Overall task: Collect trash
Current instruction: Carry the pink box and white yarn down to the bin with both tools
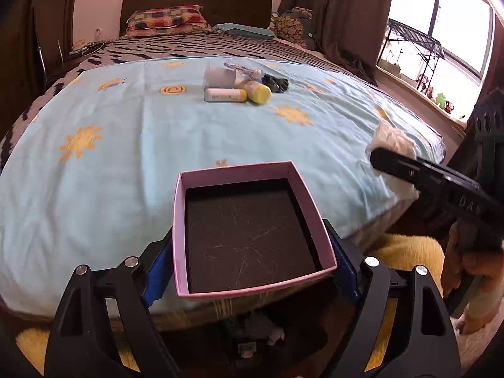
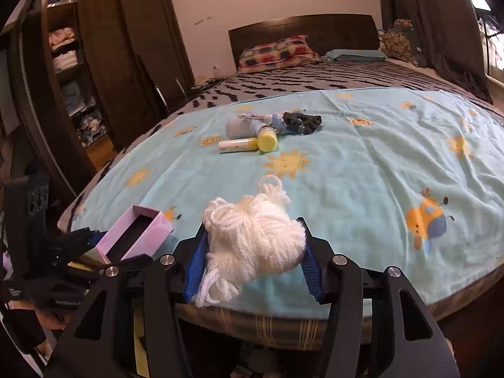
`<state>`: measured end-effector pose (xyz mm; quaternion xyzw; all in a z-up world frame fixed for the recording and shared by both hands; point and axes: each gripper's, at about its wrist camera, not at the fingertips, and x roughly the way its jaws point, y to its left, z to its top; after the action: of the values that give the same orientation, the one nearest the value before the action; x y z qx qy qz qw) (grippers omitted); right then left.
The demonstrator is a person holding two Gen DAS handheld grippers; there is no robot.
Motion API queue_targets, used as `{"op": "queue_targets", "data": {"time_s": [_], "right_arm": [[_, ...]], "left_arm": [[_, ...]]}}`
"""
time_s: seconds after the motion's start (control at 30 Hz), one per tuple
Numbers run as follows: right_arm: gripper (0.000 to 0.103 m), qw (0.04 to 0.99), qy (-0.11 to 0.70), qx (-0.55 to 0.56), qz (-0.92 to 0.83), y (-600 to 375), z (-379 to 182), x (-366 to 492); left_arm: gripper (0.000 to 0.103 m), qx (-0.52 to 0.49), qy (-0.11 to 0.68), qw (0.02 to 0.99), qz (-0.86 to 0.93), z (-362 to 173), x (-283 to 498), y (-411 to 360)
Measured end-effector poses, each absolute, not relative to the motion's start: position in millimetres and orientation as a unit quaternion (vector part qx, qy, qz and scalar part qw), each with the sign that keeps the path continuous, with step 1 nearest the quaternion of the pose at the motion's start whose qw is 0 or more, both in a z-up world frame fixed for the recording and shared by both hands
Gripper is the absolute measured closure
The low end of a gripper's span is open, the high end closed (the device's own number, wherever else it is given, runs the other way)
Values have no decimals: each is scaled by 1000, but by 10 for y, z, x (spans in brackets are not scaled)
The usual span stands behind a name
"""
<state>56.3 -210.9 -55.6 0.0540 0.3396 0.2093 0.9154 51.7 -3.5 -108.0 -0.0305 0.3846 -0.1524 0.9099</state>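
Note:
A pink open box point(image 1: 245, 220) with a dark empty bottom sits between the blue pads of my left gripper point(image 1: 252, 267), which is shut on its side walls over the near edge of the bed. In the right wrist view, my right gripper point(image 2: 253, 245) is shut on a loose bundle of white yarn point(image 2: 249, 220), with strands hanging below the pads. The box point(image 2: 135, 233) shows to its left; the yarn point(image 1: 392, 140) shows at the left view's right side. A small pile lies mid-bed: a white tube point(image 1: 225, 95), a yellow-capped bottle point(image 1: 260, 93), a black scrunchie point(image 1: 275, 82).
A light blue sheet point(image 1: 110, 163) with sun prints covers the near half of the bed. Pillows point(image 1: 163, 19) lie by the headboard. An open wardrobe point(image 2: 72, 72) stands left of the bed, a window with a rack point(image 1: 415, 47) to the right. A yellow rug point(image 1: 406, 252) lies on the floor.

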Motion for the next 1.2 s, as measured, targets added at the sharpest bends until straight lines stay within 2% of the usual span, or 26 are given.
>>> {"op": "queue_targets", "data": {"time_s": [0.27,0.53,1.0,1.2], "right_arm": [[49,905,366,62,208,-2108,-747,172],[49,878,420,100,207,-2106,-1186,-69],[49,816,528,103,211,-1917,-1937,-90],[49,805,551,99,198,-1897,-2112,-107]], "left_arm": [[23,-23,391,905,-167,-1233,58,-35],[23,-51,441,879,-173,-1623,-159,-46],[23,-31,519,838,-163,-2292,-149,-200],[23,-27,551,819,-156,-2485,-82,-266]]}}
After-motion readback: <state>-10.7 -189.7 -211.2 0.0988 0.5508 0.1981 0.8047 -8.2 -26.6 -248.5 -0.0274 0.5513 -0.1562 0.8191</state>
